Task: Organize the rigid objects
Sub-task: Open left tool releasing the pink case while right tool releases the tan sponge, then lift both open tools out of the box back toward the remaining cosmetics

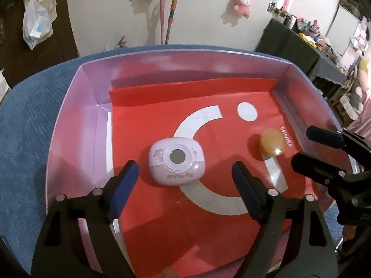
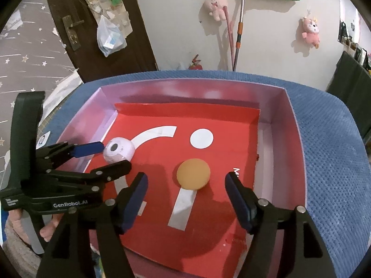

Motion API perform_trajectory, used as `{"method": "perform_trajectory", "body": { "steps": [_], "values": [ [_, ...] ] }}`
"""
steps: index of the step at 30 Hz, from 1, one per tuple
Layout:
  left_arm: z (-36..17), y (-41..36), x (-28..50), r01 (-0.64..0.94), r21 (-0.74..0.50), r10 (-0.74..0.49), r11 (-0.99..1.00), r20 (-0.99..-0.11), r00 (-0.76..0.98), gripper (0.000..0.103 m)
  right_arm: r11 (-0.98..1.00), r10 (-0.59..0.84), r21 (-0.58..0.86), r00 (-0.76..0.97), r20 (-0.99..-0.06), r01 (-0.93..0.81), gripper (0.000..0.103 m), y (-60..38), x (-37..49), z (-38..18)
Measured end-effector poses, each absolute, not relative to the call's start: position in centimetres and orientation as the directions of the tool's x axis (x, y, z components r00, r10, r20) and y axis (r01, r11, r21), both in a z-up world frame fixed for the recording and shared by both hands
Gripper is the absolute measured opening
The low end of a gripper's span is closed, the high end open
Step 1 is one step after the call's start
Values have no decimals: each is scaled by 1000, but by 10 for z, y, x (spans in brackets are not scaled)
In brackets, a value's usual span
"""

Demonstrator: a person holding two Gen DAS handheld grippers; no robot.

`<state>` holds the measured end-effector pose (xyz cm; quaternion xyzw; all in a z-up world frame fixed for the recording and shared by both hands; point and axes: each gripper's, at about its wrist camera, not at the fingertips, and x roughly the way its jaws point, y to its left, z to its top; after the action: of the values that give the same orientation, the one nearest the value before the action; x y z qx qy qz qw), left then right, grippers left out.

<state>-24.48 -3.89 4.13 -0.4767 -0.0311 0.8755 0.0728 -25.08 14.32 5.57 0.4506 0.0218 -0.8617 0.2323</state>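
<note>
I've got both tongs wide w/ nothing gripped: left gripper (image 1: 183,165) over lilac case (image 1: 177,162), right gripper (image 2: 186,181) over orange ball (image 2: 193,173), both in pink box (image 1: 76,106).

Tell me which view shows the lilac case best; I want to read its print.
The left wrist view: the lilac case lies central and close, top print visible. The right wrist view shows it small at the left, partly behind the left claw.

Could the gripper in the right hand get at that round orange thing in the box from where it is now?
Probably yes. The right gripper is open, and the orange disc lies just ahead of its fingertips on the red liner, with nothing between. The left gripper sits off by the lilac case.
</note>
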Motion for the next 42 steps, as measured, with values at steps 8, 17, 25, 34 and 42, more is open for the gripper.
{"method": "perform_trajectory", "body": {
  "steps": [8,17,25,34,42],
  "values": [
    [57,-38,-236,-109,-138,175,-984,-804,-568,95,-882,-418,207,-504,-756,423,80,155,-233,69],
    [76,-37,-219,-103,-150,182,-983,-763,-620,103,-867,-455,215,-539,-709,449,93,163,-208,85],
    [77,-38,-206,-107,-173,201,-979,-739,-643,103,-854,-483,215,-568,-666,474,103,165,-191,92],
    [85,-40,-185,-92,-149,170,-984,-683,-710,103,-854,-495,210,-620,-609,475,103,170,-177,92],
    [86,-38,-164,-79,-132,147,-988,-662,-735,103,-866,-475,159,-677,-562,475,103,166,-159,93]
  ]
}}
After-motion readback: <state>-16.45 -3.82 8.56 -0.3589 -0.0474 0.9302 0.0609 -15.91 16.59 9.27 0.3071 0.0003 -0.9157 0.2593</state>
